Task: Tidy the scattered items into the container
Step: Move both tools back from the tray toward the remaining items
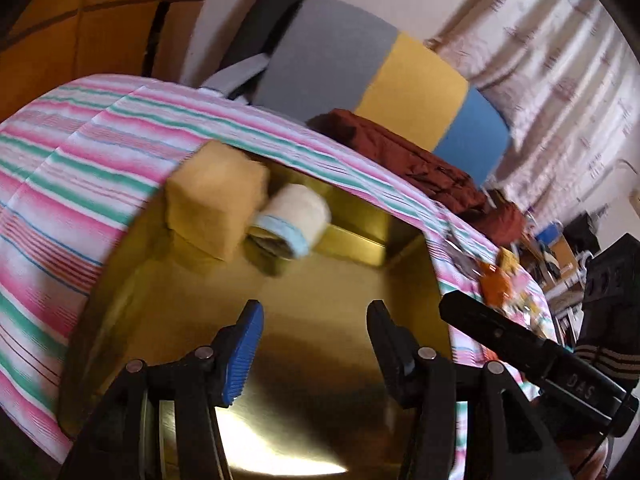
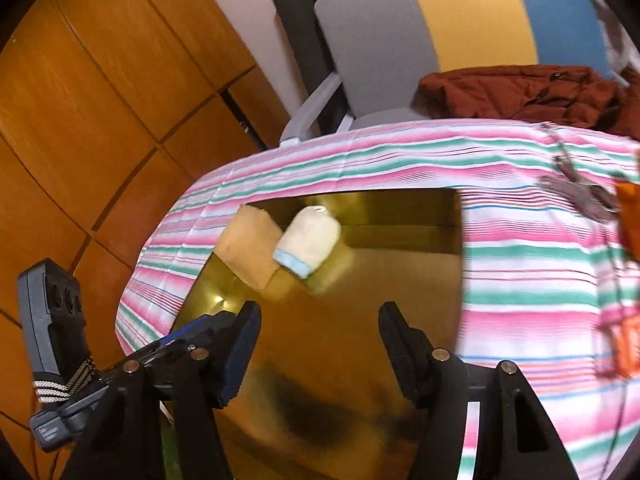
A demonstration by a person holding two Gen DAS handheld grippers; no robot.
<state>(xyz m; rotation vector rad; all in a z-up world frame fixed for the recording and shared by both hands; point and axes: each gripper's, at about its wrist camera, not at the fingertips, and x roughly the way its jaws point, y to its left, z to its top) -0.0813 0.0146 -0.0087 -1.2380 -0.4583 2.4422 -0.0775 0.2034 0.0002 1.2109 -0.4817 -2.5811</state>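
A shiny gold metal container sits on a pink, green and white striped cloth. Inside it, at the far left, lie a tan sponge block and a cream roll with a light blue edge. My left gripper is open and empty above the container floor. In the right wrist view the same container, sponge and roll show. My right gripper is open and empty over the container. The left gripper's blue-padded finger shows at its left.
Orange and brown small items lie on the cloth right of the container, also in the right wrist view. A bunch of keys lies there too. A dark red jacket rests on a grey, yellow and blue chair. A wooden cabinet stands left.
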